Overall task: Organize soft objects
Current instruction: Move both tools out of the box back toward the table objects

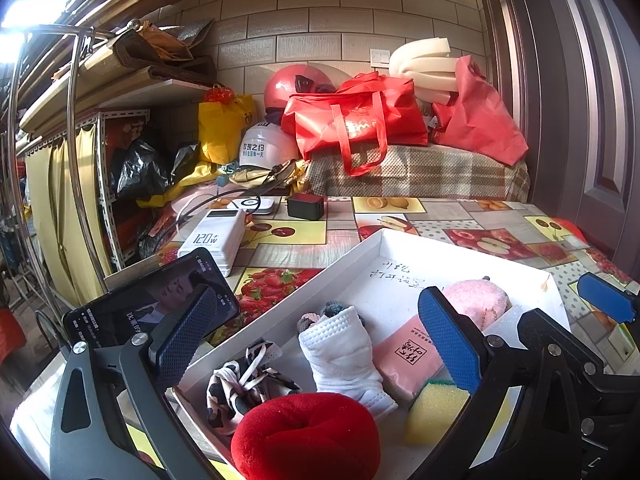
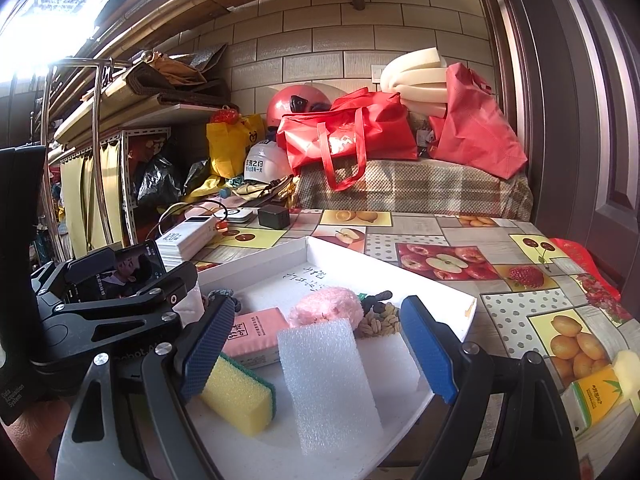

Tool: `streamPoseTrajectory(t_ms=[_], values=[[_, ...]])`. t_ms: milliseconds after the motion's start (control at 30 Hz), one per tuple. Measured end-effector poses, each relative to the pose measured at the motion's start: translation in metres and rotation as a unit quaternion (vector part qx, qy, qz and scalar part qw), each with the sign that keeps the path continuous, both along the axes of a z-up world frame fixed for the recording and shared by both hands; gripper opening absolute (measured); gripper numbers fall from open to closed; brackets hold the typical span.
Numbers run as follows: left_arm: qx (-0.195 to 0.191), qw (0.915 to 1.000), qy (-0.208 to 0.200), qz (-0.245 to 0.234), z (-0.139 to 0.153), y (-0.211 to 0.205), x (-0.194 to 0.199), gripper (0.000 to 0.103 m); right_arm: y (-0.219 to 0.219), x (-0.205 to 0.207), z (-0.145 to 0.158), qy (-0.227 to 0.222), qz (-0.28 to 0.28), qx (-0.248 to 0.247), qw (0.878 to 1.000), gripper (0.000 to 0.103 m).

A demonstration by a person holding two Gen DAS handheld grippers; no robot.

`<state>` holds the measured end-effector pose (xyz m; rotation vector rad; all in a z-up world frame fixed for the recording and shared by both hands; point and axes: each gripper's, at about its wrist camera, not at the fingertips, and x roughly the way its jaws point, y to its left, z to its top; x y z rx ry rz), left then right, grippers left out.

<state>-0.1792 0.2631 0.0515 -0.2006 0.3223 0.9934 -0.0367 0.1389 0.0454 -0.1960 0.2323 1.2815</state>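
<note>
While both my left claw [image 1: 324, 344] and right claw [image 2: 320, 352] stand apart and empty, I judge the foam sheet [image 2: 328, 384] light and compressible; grip its long edges.

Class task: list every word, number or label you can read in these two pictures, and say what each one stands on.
"120W": white power bank.
"Data Acquisition System": left gripper's body.
Chinese print, too small to read: white helmet, pink packet, yellow carton, phone screen.
Handwriting inside white box: illegible.
</note>
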Motion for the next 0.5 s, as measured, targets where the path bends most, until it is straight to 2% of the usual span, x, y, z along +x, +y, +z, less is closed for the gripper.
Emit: streamPoseTrajectory(t_ms=[233,500], values=[[0.001,1.0000,0.000,0.000,-0.0002,-0.0002,-0.0002,0.102,-0.0011,-0.0008,0.0010,-0.002,0.000,0.003,1.000,0.086],[0.005,1.0000,-0.006,0.000,0.0030,-0.0012,-0.0015,0.102,-0.0062,0.0011,0.0042,-0.003,-0.029,0.009,1.000,0.086]])
